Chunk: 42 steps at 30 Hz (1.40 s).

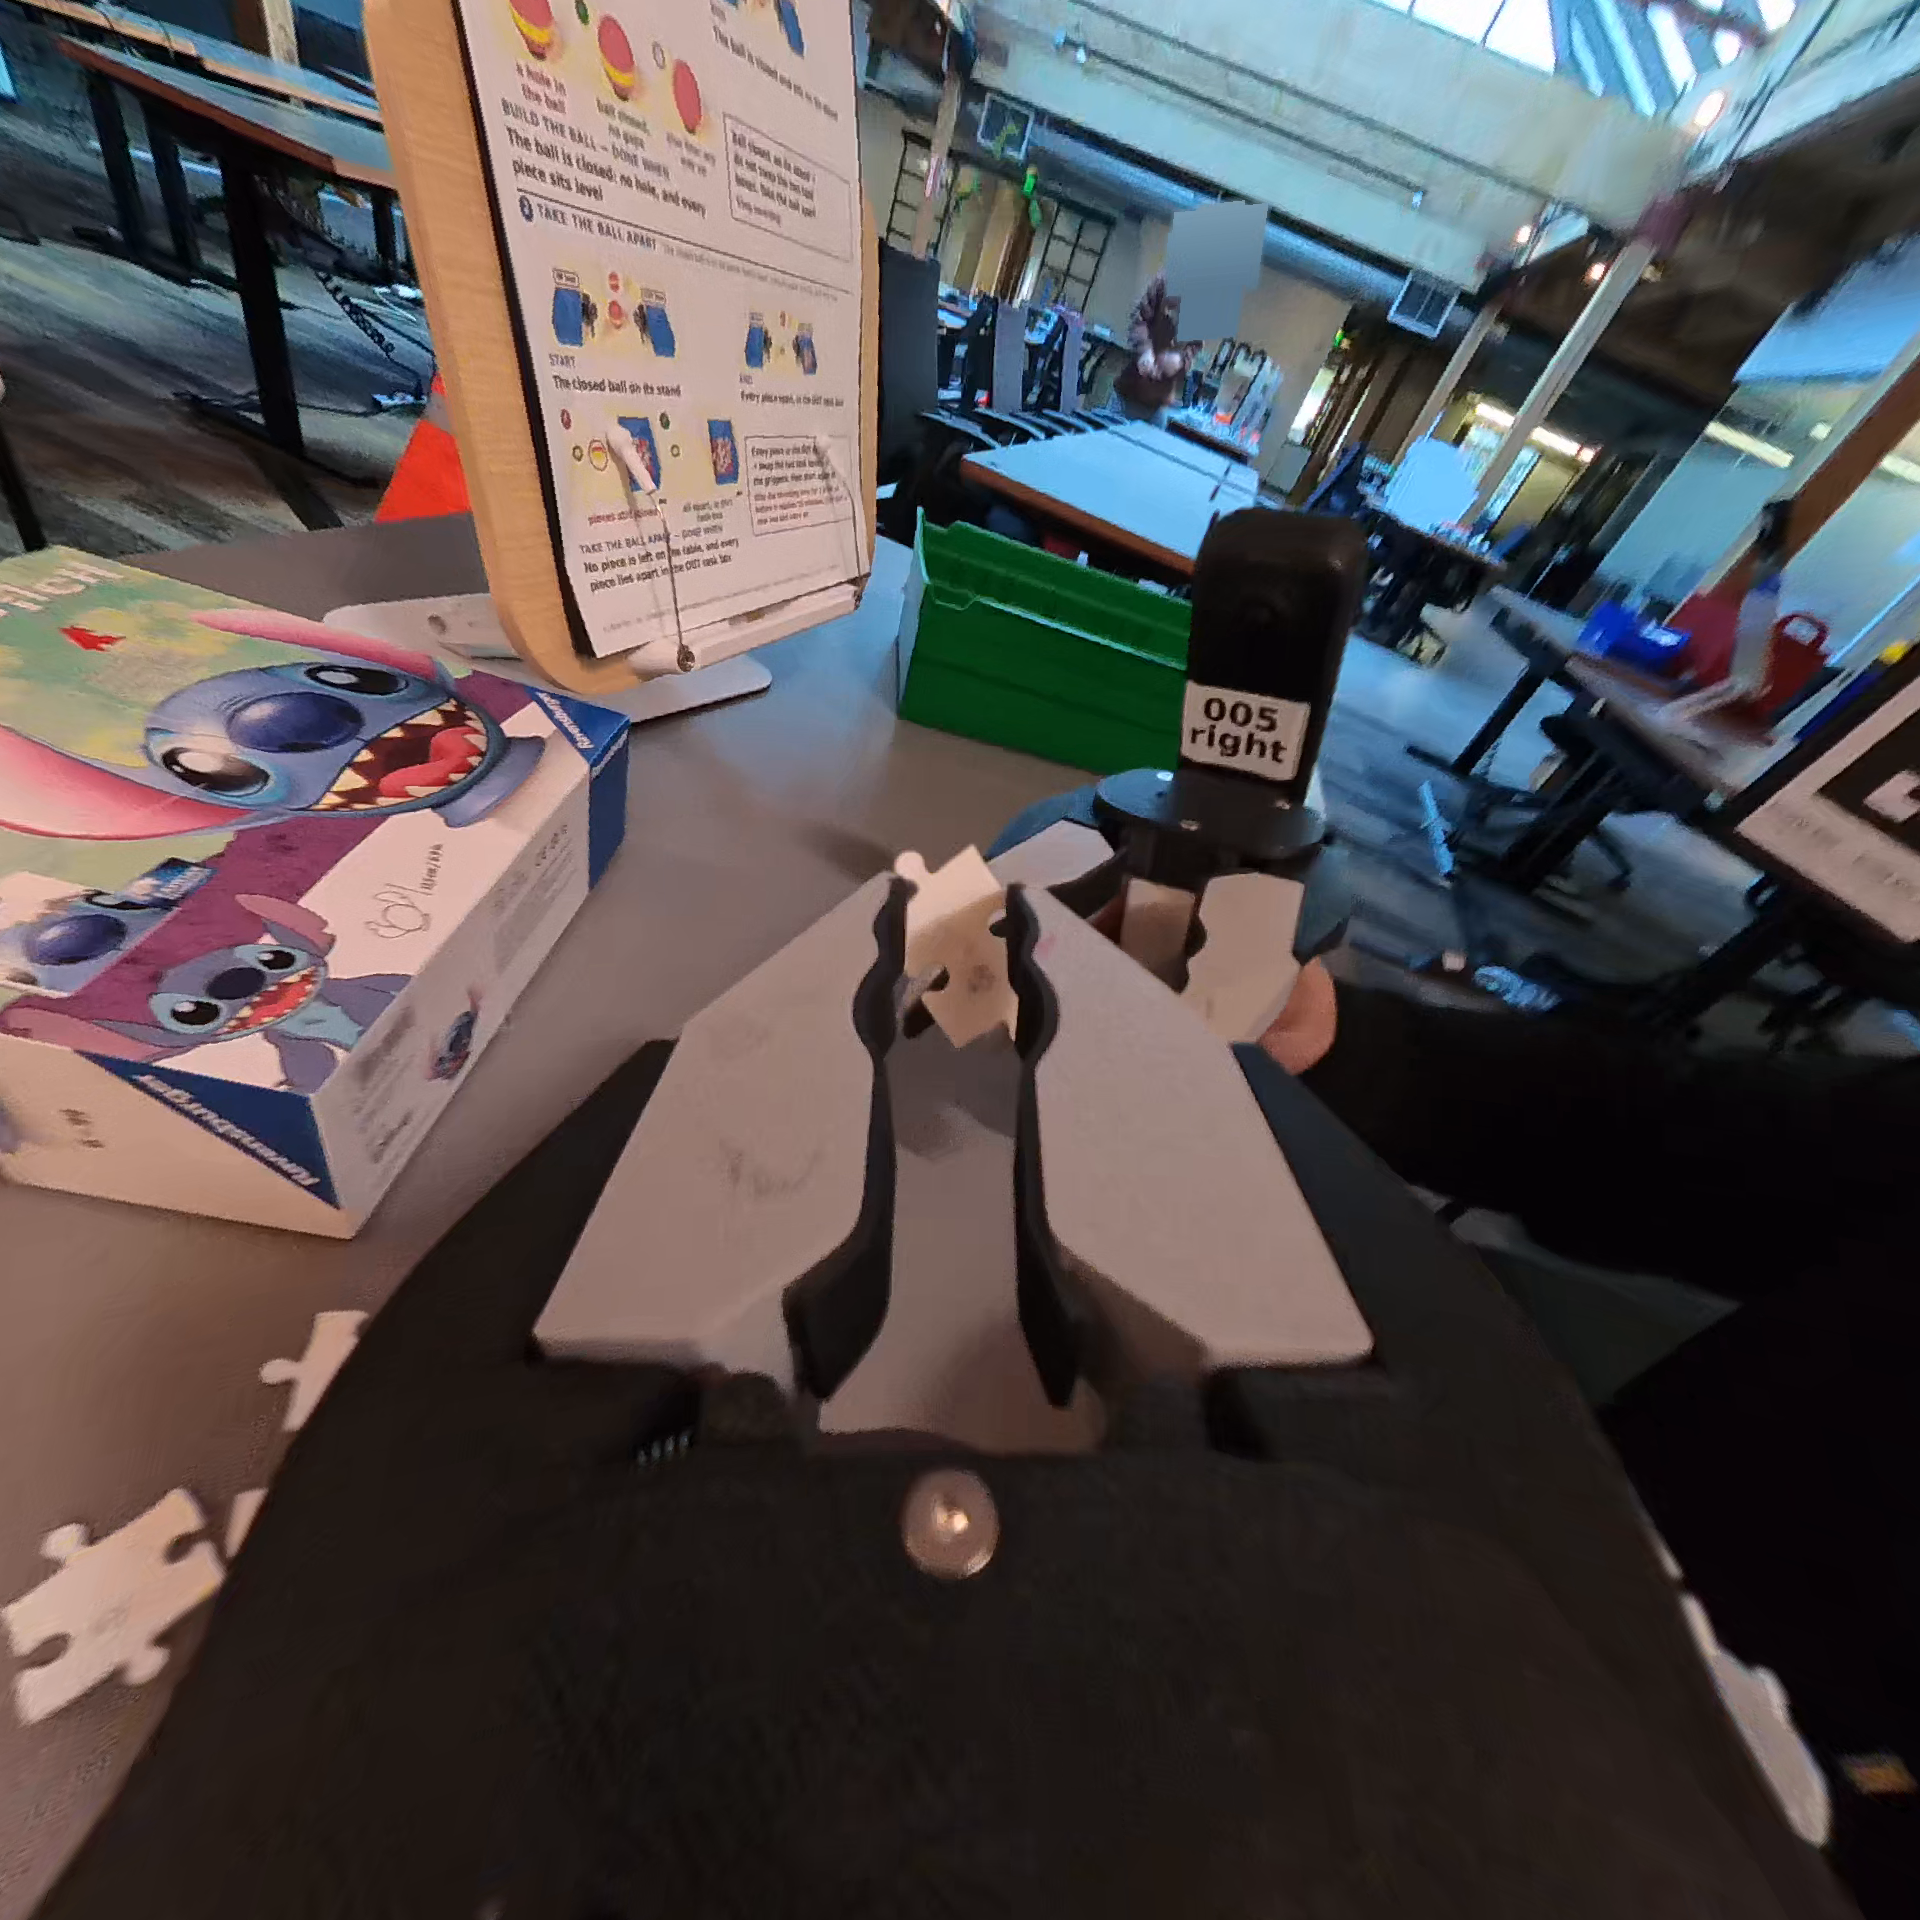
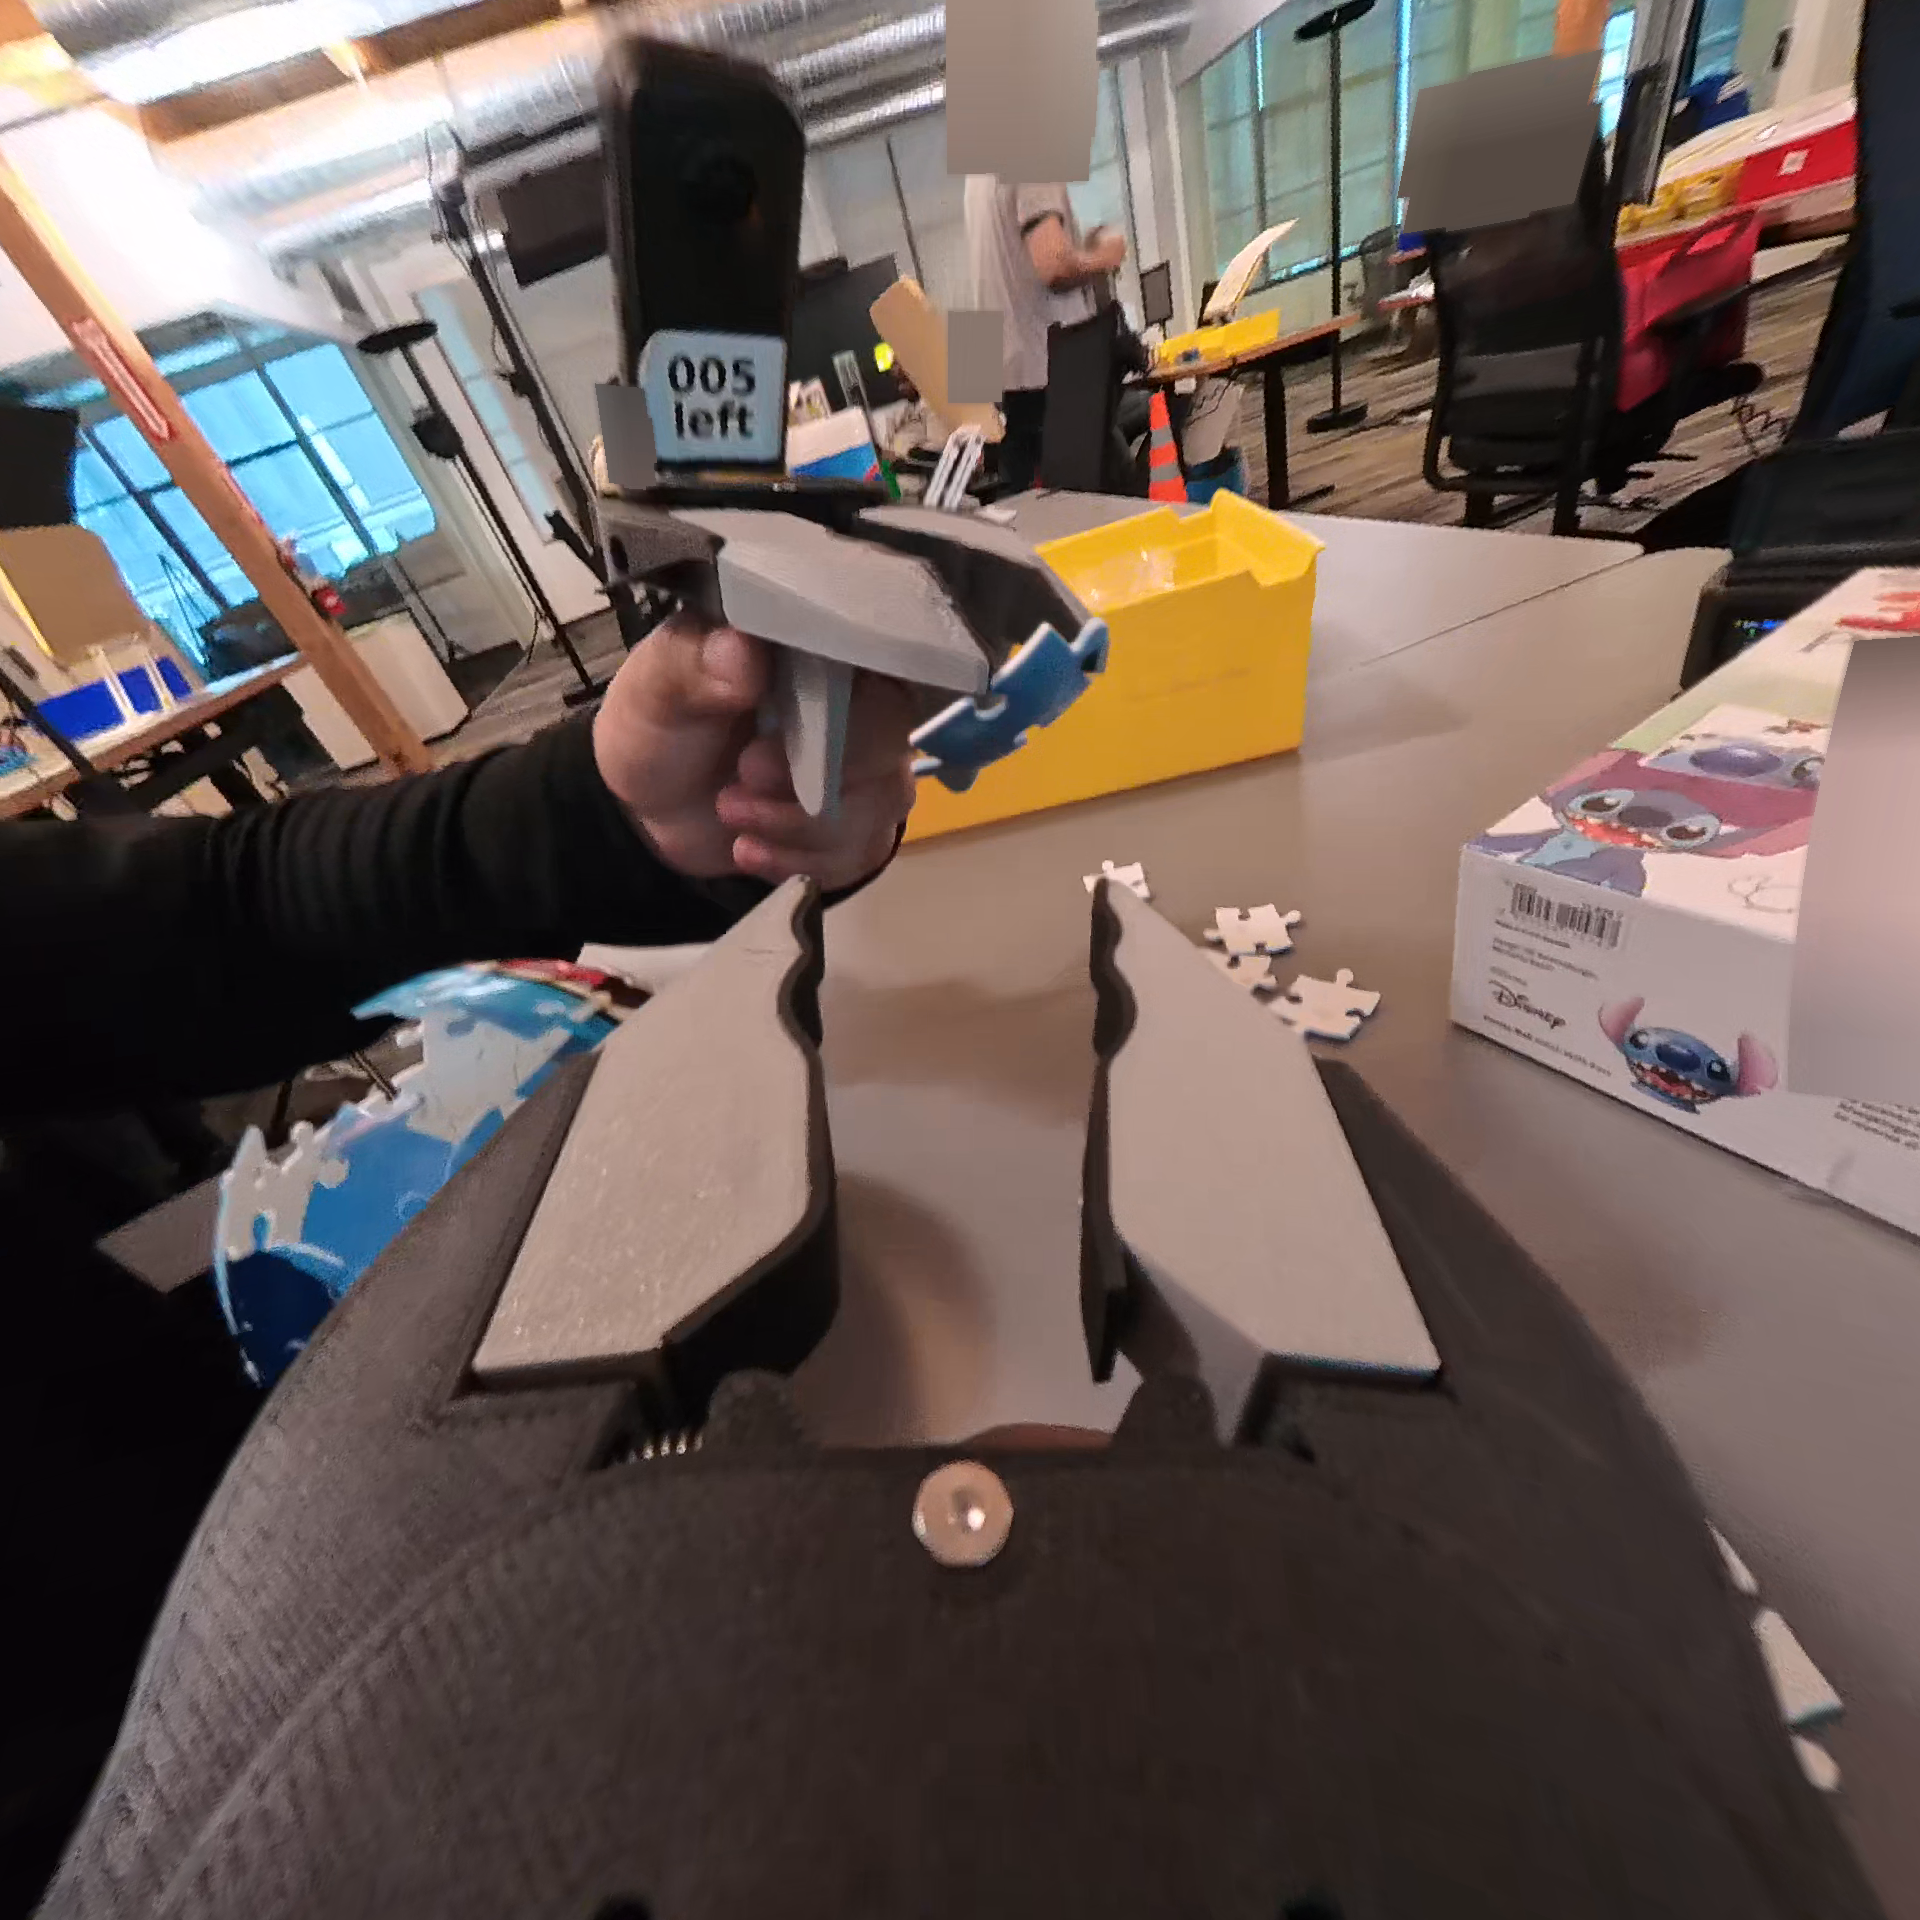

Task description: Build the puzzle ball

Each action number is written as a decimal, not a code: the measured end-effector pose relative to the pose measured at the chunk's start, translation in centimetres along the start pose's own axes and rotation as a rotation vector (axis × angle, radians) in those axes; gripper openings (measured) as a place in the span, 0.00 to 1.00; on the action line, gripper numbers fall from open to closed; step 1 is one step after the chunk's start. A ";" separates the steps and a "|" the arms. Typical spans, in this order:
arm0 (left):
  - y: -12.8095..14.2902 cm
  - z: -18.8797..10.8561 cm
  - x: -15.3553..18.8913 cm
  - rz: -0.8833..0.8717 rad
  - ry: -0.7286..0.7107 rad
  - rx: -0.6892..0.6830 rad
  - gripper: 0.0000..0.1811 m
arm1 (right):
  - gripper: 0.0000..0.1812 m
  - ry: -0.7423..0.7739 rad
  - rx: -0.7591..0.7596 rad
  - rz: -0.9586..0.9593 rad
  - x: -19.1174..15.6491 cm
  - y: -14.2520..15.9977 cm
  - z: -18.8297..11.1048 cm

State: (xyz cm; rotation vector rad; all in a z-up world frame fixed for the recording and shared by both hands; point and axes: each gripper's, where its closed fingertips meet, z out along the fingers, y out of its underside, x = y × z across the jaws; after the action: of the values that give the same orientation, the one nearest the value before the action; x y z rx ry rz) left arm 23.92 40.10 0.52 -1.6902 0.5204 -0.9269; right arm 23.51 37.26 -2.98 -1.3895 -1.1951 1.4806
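Left gripper (image 1: 951,935) held above grey table (image 2: 1455,644); jaws pinched on 1 puzzle piece (image 2: 1003,707). Right gripper (image 2: 956,925) jaws spread, empty. Partly built puzzle ball (image 2: 416,1122) seen low, left of it. Loose pieces (image 2: 1288,966) near box (image 2: 1621,935).

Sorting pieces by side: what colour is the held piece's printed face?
Blue, seen best in the right wrist view: piece.
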 end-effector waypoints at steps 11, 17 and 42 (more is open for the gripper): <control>0.6 0.5 1.6 0.135 -0.127 -0.109 0.09 | 0.08 0.008 0.106 -0.041 -1.1 -2.5 -0.3; -0.4 -1.7 3.9 0.167 -0.135 -0.074 0.00 | 0.00 -0.001 0.085 -0.132 -3.3 -2.0 -0.9; 2.7 -1.5 7.3 0.146 0.020 -0.285 0.00 | 0.00 -0.320 0.114 0.136 -6.0 -0.7 -2.6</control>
State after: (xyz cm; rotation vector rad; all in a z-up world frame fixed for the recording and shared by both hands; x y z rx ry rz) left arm 27.42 32.98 0.51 -1.8695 0.8090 -0.7925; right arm 26.69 31.99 -0.58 -1.2076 -1.2039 1.8906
